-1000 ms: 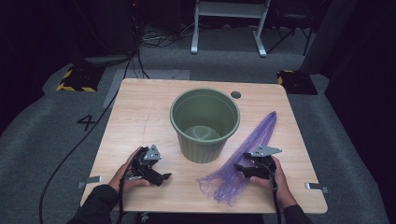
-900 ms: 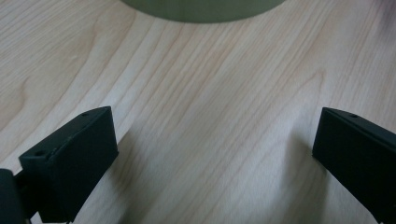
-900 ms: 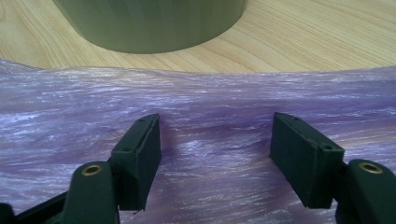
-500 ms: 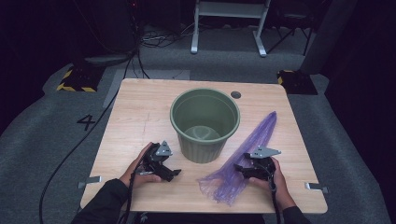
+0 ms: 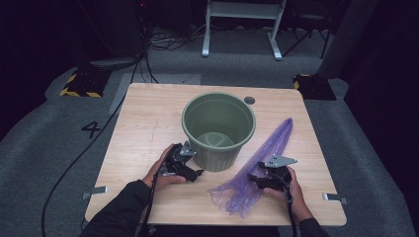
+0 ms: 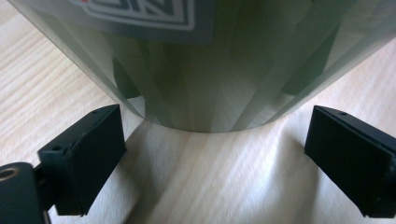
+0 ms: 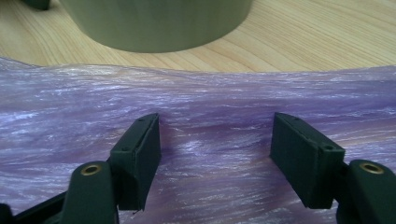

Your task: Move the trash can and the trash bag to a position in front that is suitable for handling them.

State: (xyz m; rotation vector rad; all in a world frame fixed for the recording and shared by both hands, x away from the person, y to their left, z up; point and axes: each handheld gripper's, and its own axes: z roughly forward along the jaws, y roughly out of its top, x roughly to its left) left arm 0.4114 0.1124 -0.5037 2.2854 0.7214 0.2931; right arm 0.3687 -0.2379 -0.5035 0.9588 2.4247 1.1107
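as the left gripper point(image 5: 197, 174) slides across the wooden table point(image 5: 143, 123) from the near left edge, where it sat a second ago, it now lies right at the foot of the green bucket point(image 5: 219, 129), its black jaws pointing at the bucket's lower wall. seen from the left gripper view, the jaws stand wide on either side of the bucket's base point(image 6: 205, 70), having just closed a shade, and the pads touch nothing; bare table lies between them. a white label sits high on the bucket wall in that view. the bucket stands upright in the middle of the table, where it stood before. to its right, a purple plastic bag point(image 5: 257, 168) stretches flat along the table from the near edge toward the far right, one end fanned out by the person's right hand point(image 5: 289, 185). the right gripper point(image 5: 256, 180) has not shifted and hovers over the bag; from the right gripper view its jaws are parted fairly wide above the crinkled purple film point(image 7: 210, 140), gripping nothing. a dark sleeve point(image 5: 118, 212) covers the left forearm at the bottom edge.
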